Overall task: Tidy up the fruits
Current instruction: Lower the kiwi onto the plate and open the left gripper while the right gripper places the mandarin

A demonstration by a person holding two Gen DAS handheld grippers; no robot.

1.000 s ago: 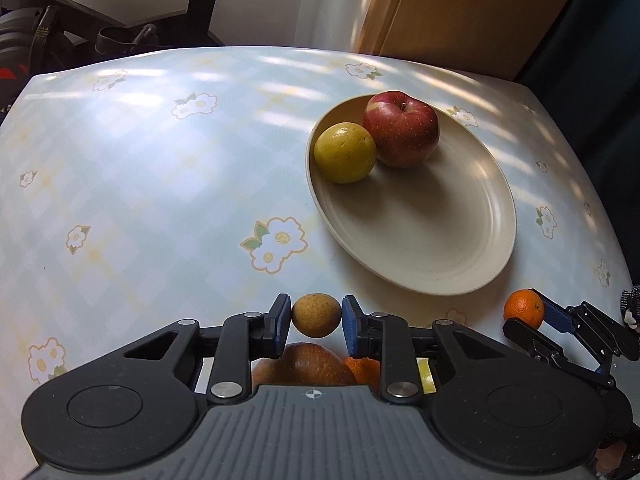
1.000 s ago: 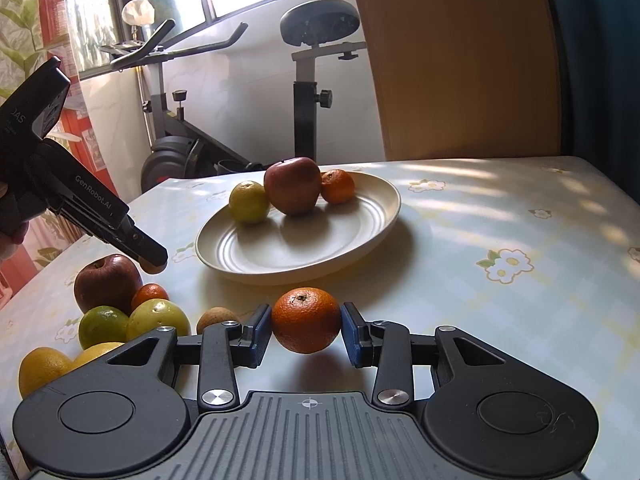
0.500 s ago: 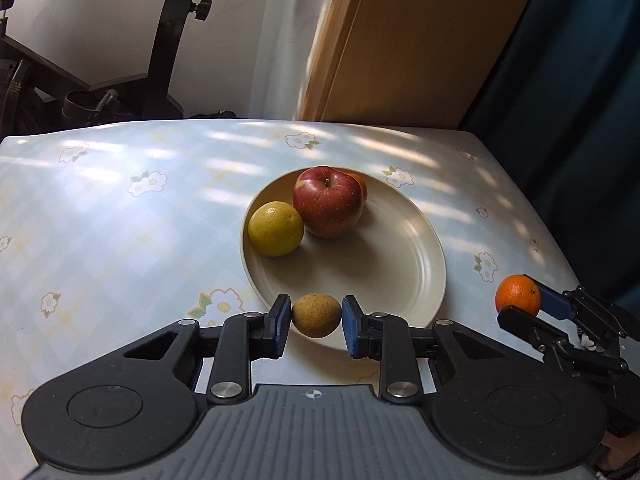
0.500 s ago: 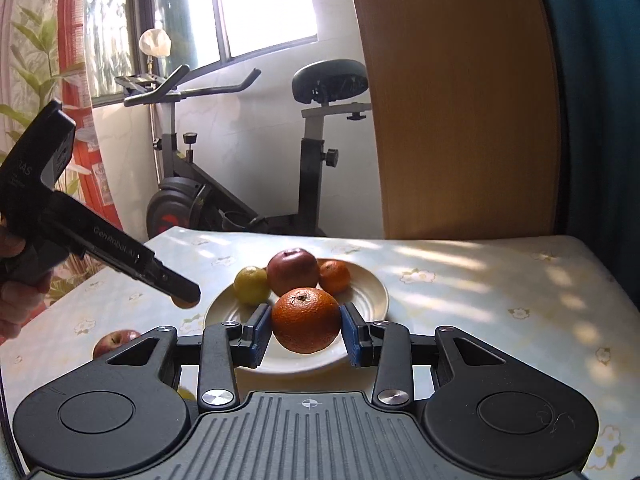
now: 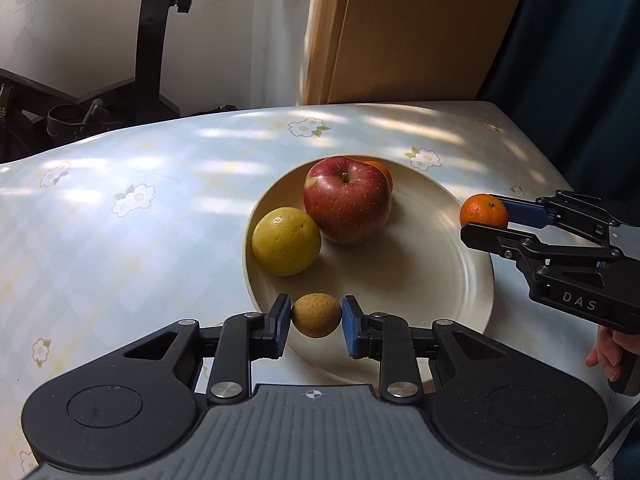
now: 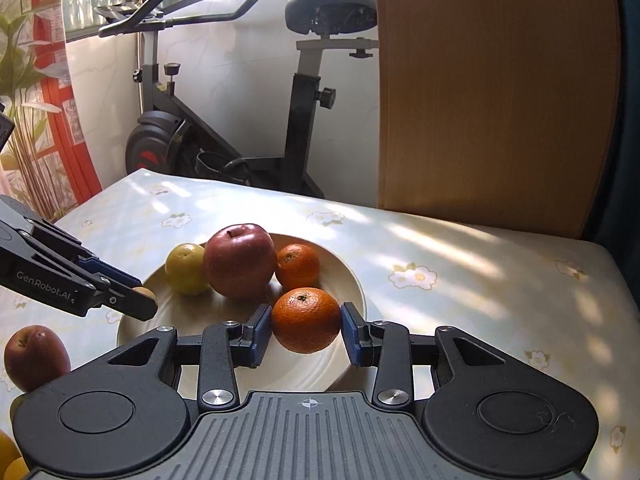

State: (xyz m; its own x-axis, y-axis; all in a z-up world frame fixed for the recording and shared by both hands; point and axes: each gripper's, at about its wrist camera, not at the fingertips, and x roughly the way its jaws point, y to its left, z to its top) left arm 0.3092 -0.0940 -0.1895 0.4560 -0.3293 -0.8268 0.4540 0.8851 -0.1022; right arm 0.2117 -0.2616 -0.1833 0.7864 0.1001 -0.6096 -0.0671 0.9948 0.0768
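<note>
My left gripper is shut on a small brown kiwi and holds it over the near rim of the cream plate. My right gripper is shut on an orange above the plate's near right edge; it also shows in the left wrist view. On the plate lie a red apple, a yellow-green fruit and a small orange. The left gripper shows in the right wrist view.
A second red apple and yellow fruit lie on the flowered tablecloth at the left. An exercise bike and a wooden panel stand beyond the table's far edge.
Both grippers rose from the table with their fruit and moved over the plate, the left with the kiwi from the near side, the right with the orange from the right.
</note>
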